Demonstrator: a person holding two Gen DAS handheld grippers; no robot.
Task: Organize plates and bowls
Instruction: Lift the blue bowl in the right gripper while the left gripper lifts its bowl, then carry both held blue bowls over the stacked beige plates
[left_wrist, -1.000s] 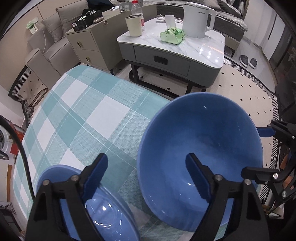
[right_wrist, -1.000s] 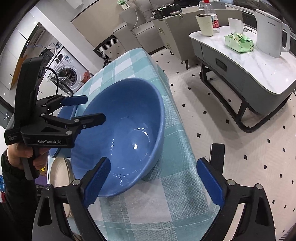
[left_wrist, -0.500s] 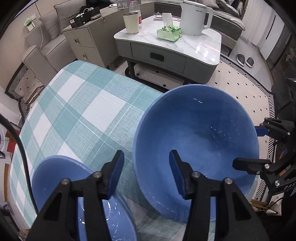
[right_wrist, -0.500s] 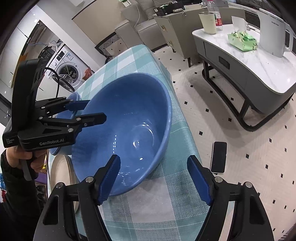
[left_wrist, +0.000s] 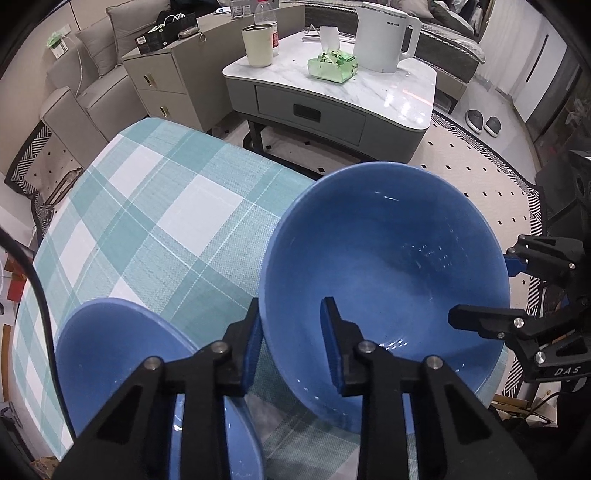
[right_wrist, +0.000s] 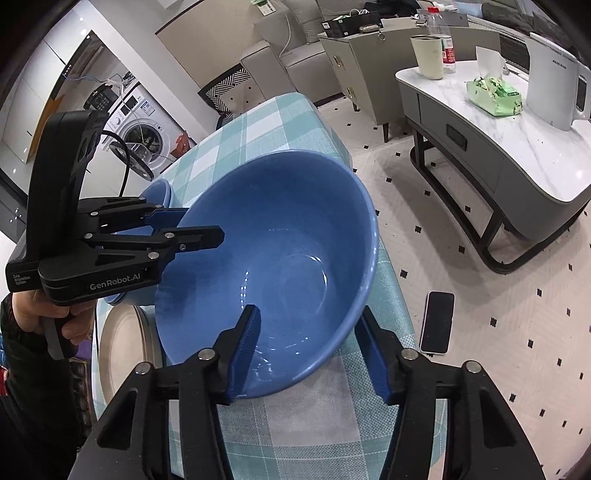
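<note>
Right in front of the left gripper (left_wrist: 291, 343) the rim of the big blue bowl (left_wrist: 384, 280) passes between its two blue pads: one finger sits outside the wall, the other inside, the gap narrow around the edge. Whether the pads already press on the wall I cannot tell from here. The right gripper (right_wrist: 310, 350) does the same on the opposite side of the rim, one pad inside the bowl and one outside; its gap looks a little wider, and again contact is not clear. So both grippers straddle the same bowl from facing sides, each about equally near it, and the bowl sits tipped at the edge of the checked tabletop (left_wrist: 155, 221).

Just below and to the left of the left gripper lies a smaller blue bowl (left_wrist: 122, 354), close beside the big one. Beyond the left gripper, seen from the right wrist, a pale plate (right_wrist: 125, 354) rests on the tabletop under that hand.

My guess is that the next move is a two-handed lift, carrying the big bowl sideways toward the smaller bowl or the plate, and it hinges on both rims being pinched evenly
</note>
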